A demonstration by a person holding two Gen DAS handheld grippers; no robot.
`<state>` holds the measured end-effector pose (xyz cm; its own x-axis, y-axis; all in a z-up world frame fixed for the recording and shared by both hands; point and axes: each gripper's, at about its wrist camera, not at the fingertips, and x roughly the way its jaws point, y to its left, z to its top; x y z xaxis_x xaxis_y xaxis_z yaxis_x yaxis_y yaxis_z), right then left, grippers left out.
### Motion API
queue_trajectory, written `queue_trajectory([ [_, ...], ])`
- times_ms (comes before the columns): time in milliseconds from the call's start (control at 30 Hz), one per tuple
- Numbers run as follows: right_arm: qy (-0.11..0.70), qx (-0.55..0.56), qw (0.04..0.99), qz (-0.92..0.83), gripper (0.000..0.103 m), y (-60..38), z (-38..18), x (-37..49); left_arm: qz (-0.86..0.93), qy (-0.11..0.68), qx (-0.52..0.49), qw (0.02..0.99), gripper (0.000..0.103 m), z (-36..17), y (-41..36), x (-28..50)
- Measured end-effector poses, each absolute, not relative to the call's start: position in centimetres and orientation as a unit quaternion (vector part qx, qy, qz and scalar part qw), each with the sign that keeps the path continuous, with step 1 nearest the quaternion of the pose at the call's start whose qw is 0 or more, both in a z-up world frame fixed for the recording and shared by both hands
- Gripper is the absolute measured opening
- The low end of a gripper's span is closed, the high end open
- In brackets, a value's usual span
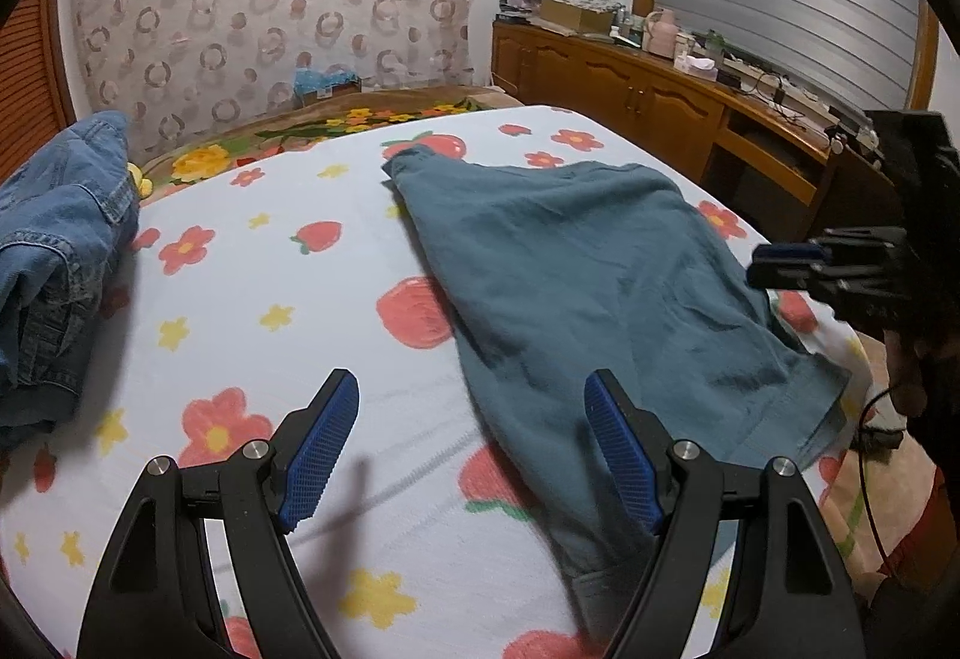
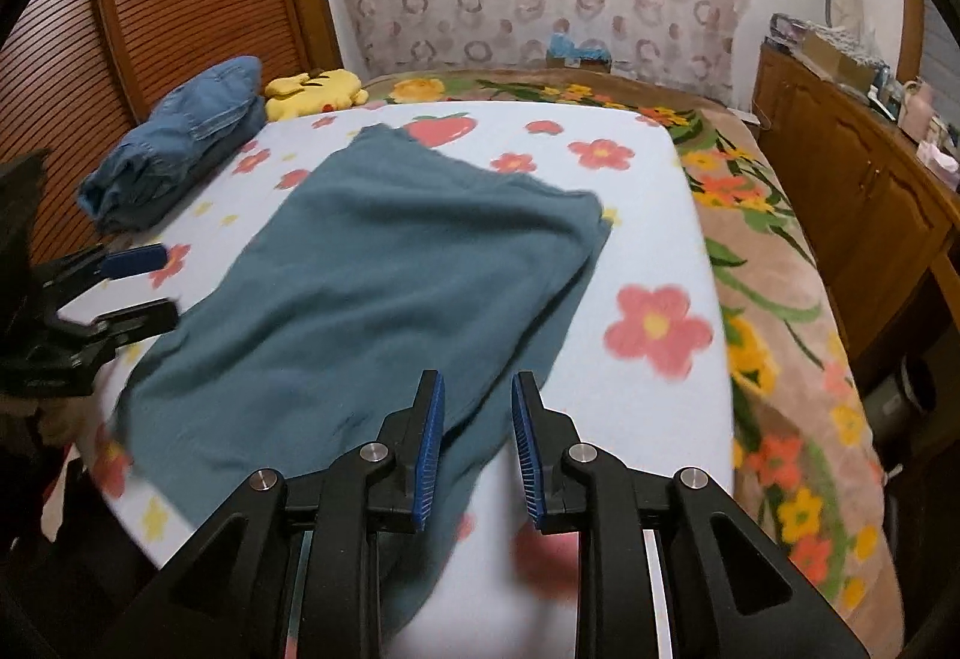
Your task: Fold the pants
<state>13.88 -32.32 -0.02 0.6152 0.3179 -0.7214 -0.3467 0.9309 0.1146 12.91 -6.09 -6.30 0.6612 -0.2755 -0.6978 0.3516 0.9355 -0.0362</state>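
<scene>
Fingers of the left gripper point(image 1: 471, 407) spread wide and empty; right gripper point(image 2: 477, 401) fingers narrowly parted, nothing between them. Teal pants point(image 2: 384, 263) lie folded, slightly rumpled, on the flowered bed point(image 2: 660, 251), denim pile point(image 2: 174, 143) well apart.

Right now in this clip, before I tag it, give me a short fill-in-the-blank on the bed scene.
1. The teal pants lie on a bedsheet printed with flowers and ____.
2. The folded denim garment lies beside a ____ plush toy.
3. The left gripper has nothing between its fingers, and its jaws stand ____.
4. The right gripper has ____ pads.

Missing words: strawberries; yellow; open; blue
</scene>
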Motion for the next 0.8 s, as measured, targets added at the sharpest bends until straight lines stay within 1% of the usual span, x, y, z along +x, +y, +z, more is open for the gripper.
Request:
queue_trajectory([
  [367,0.388,-0.005,0.903,0.182,0.024,-33.3,0.9,8.7,-0.192,0.378,0.06,0.904,0.078,-6.6,-7.4,11.4],
  [800,0.409,-0.002,0.894,0.183,0.024,-31.5,-0.2,7.1,-0.199,0.379,0.051,0.902,0.078,-6.7,-7.4,10.2],
])
